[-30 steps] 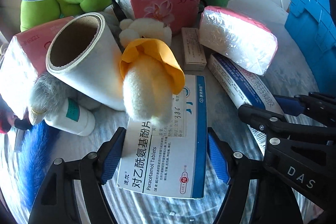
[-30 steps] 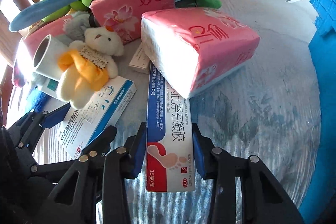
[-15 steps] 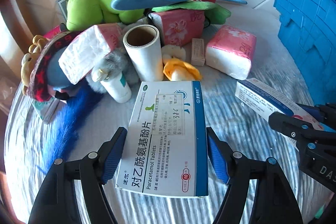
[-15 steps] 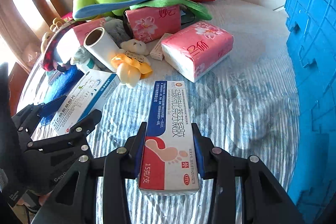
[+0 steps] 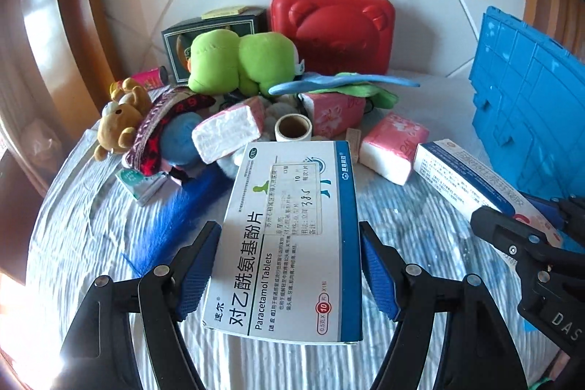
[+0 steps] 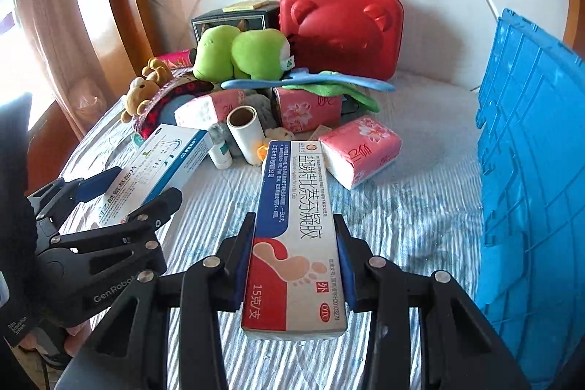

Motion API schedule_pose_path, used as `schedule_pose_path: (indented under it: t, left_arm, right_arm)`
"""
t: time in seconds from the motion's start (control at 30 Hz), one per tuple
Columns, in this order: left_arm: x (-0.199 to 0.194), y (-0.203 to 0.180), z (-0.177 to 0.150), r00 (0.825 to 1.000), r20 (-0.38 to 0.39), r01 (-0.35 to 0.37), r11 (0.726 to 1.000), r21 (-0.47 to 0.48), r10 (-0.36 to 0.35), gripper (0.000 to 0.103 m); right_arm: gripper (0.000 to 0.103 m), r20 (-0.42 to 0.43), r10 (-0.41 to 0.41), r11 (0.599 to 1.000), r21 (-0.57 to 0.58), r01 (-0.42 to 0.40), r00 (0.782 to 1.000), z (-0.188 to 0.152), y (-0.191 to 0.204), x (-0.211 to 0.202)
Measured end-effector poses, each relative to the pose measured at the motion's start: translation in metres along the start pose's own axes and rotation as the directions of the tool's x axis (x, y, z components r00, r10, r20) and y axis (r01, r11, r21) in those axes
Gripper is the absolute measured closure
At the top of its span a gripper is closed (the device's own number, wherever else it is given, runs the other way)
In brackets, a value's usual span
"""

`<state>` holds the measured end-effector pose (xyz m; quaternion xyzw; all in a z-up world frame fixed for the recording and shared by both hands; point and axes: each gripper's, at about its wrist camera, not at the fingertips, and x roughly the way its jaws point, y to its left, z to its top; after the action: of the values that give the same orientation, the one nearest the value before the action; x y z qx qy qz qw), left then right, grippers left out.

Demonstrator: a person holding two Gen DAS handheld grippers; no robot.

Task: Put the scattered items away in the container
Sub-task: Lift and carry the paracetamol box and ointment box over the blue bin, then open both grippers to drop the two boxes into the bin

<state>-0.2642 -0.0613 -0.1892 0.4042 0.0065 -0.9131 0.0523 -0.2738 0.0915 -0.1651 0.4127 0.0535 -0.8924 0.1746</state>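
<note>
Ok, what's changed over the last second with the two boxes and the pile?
Both claws have pulled up and back from the pile, each carrying its box: the left claw the paracetamol box, the right claw the foot-gel box. Both grips are unchanged. The pile looks undisturbed, and the blue crate remains on the right.

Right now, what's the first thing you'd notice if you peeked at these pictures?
Each gripper holds up a medicine box: the left gripper the wide paracetamol box, the right gripper the long foot-gel box. Behind them a toy pile fills the bed, with a green plush against a red bear-faced case. A blue crate stands right.
</note>
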Motion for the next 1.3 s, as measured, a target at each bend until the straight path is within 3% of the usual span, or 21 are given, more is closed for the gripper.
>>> schedule_pose_path:
  t: [0.4, 0.67, 0.87, 1.13, 1.3]
  left_arm:
    - [-0.071, -0.006, 0.001, 0.991, 0.104, 0.074, 0.997, 0.038, -0.078, 0.029]
    - [-0.114, -0.030, 0.011, 0.971, 0.190, 0.129, 0.988, 0.086, -0.143, 0.029]
    - [-0.145, -0.063, 0.020, 0.946, 0.251, 0.175, 0.976, 0.131, -0.203, 0.029]
    - [-0.183, -0.175, 0.032, 0.903, 0.309, 0.244, 0.947, 0.207, -0.300, 0.029]
    - [-0.205, -0.252, 0.032, 0.885, 0.322, 0.263, 0.932, 0.251, -0.337, 0.029]
  right_arm:
    - [0.064, 0.126, -0.081, 0.997, 0.008, 0.081, 0.989, -0.001, 0.037, -0.081]
    - [0.064, 0.222, -0.155, 0.988, 0.053, 0.147, 0.963, 0.000, 0.023, -0.137]
    - [0.064, 0.294, -0.241, 0.969, 0.124, 0.213, 0.925, -0.008, -0.024, -0.191]
    - [0.064, 0.329, -0.363, 0.927, 0.220, 0.303, 0.872, -0.041, -0.126, -0.253]
    - [0.064, 0.319, -0.420, 0.899, 0.276, 0.341, 0.850, -0.069, -0.200, -0.276]
